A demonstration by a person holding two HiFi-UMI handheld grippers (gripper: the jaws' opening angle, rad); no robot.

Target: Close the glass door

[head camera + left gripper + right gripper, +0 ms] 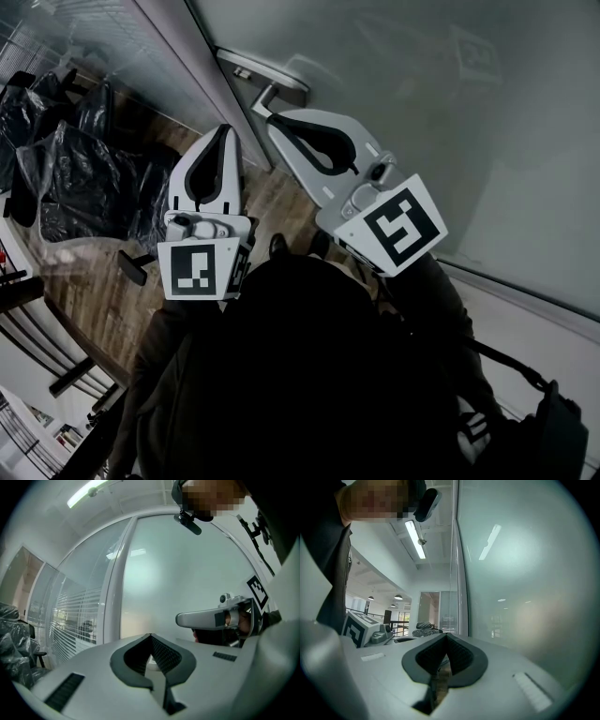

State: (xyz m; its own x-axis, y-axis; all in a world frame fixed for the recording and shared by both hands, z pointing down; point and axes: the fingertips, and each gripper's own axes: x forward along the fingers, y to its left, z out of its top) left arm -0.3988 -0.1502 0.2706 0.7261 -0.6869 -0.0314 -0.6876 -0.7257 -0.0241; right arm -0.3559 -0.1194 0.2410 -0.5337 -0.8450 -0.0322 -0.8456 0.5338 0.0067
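The frosted glass door (450, 122) fills the upper right of the head view, with a silver lever handle (272, 80) near its left edge. My right gripper (274, 117) is shut and holds nothing; its tip points up just below the handle, and I cannot tell whether they touch. My left gripper (223, 128) is also shut with nothing in it, to the left beside the door frame (187, 66). In the left gripper view the shut jaws (150, 637) face the frosted pane (187, 573), with the right gripper (211, 618) beside them. The right gripper view shows shut jaws (446, 637) alongside the glass (525, 573).
Chairs wrapped in dark plastic (66, 178) stand on the wooden floor (94, 300) at the left, behind a glass partition with blinds (75, 616). The person's dark clothing fills the lower middle of the head view, and a bag (553, 431) hangs at the lower right.
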